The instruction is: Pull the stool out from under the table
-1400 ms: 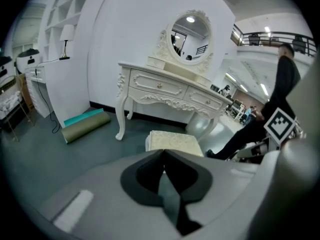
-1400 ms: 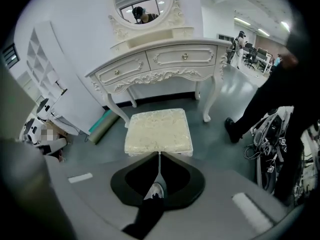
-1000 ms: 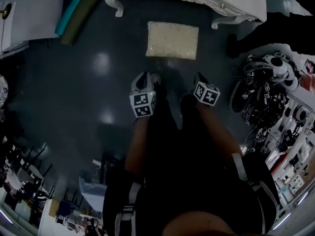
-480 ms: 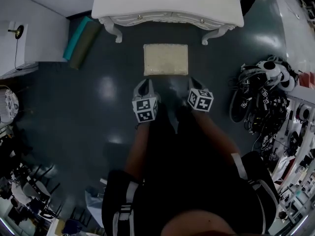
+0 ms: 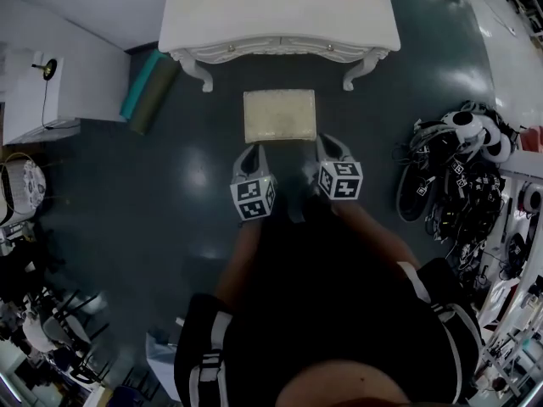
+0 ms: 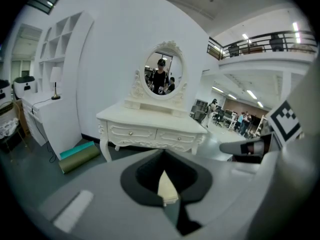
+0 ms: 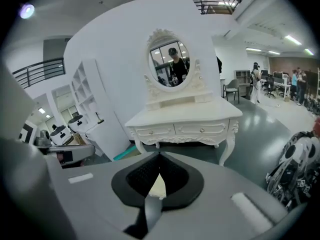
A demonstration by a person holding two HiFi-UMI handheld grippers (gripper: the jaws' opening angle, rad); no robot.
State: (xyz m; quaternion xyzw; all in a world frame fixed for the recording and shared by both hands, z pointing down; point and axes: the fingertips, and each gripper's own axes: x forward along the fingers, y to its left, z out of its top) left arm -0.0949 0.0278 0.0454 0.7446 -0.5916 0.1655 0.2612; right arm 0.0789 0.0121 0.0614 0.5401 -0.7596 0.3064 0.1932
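The stool [image 5: 279, 115], a low seat with a cream cushion, stands on the dark floor just in front of the white dressing table [image 5: 280, 15], out from under it. My left gripper [image 5: 252, 149] and right gripper [image 5: 327, 141] hang side by side above the floor at the stool's near edge, both shut and holding nothing. In the left gripper view the jaws [image 6: 162, 153] meet, and a sliver of the cushion [image 6: 168, 189] shows below them. The right gripper view shows the same: closed jaws [image 7: 159, 157] and a strip of cushion [image 7: 158, 186].
Two rolled mats [image 5: 148, 91], teal and olive, lie left of the table by a white cabinet [image 5: 51, 91]. A heap of headsets and cables [image 5: 458, 172] fills the floor at the right. An oval mirror [image 6: 161, 74] tops the table. Dark chairs [image 5: 51, 329] stand at the lower left.
Both grippers have risen and now sit closer to the stool's near edge in the head view. More of the table top has come into view. Both stay shut.
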